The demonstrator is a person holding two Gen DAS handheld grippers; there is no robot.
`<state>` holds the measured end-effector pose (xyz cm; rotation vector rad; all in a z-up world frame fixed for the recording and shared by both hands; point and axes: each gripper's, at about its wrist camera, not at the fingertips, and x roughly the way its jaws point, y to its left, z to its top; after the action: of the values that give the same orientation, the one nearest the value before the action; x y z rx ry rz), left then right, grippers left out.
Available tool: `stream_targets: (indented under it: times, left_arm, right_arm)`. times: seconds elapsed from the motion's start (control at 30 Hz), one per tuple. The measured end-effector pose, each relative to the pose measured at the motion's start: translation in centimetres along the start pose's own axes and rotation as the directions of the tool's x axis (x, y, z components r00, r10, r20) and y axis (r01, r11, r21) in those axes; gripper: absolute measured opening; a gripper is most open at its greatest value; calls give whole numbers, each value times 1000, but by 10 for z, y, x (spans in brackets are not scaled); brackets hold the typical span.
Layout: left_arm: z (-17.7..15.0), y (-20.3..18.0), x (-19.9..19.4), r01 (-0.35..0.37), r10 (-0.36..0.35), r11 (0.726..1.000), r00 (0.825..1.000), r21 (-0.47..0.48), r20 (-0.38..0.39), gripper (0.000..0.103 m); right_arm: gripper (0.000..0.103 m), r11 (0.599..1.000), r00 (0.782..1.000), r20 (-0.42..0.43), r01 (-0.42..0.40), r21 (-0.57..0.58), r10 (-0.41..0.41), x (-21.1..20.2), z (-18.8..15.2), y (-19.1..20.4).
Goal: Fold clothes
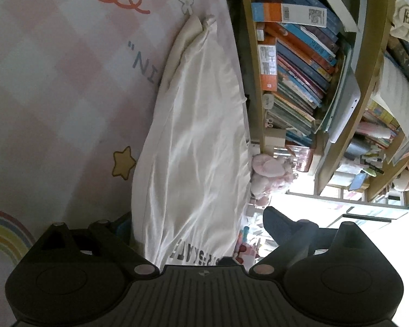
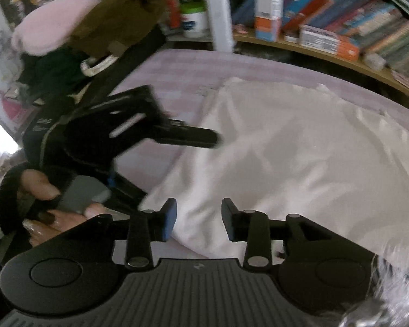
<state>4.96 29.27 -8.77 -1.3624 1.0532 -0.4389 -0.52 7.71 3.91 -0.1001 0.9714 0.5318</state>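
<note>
Where the white garment (image 1: 193, 147) nears the left gripper (image 1: 196, 229), dark block lettering runs across the cloth upside down, too cut off to read whole. On the pink checked sheet (image 1: 54, 81) beside it are the printed letters "NI", a yellow star (image 1: 123, 162) and a rainbow (image 1: 5, 234). The left gripper's fingers stand wide apart, one on each side of the garment's lettered end; whether either pad touches the cloth cannot be told. In the right wrist view the right gripper (image 2: 198, 219) is partly spread, its pads apart above the garment's near edge, with nothing pinched between them. A hand (image 2: 49, 204) grips the handle of the other gripper at left. The garment lies folded lengthwise into a long strip on the sheet, its long axis running away from the left gripper toward the narrower, cream-coloured far end, alongside the bookshelf (image 1: 308, 81).
</note>
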Motion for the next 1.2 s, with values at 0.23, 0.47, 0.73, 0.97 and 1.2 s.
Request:
stream_targets:
  times: [0.23, 0.47, 0.73, 0.97, 1.2]
  left_arm:
    - [-2, 10, -1, -113, 113, 994, 994, -3, -12, 36]
    - [-4, 10, -5, -184, 183, 982, 983, 51, 10, 9]
    - [-18, -20, -12, -176, 170, 961, 984, 211, 48, 9]
    - [-30, -32, -12, -171, 163, 945, 985, 279, 53, 9]
    - [-41, -61, -9, -144, 130, 896, 990, 421, 63, 9]
  right_arm:
    - [47, 967, 983, -4, 183, 177, -185, -17, -10, -51]
    - [57, 932, 966, 60, 227, 282, -253, -28, 3, -82]
    - [67, 964, 981, 9, 187, 192, -192, 5, 61, -83]
    - [73, 988, 985, -127, 125, 95, -112, 76, 136, -53]
    - [75, 981, 938, -295, 150, -119, -180, 150, 176, 9]
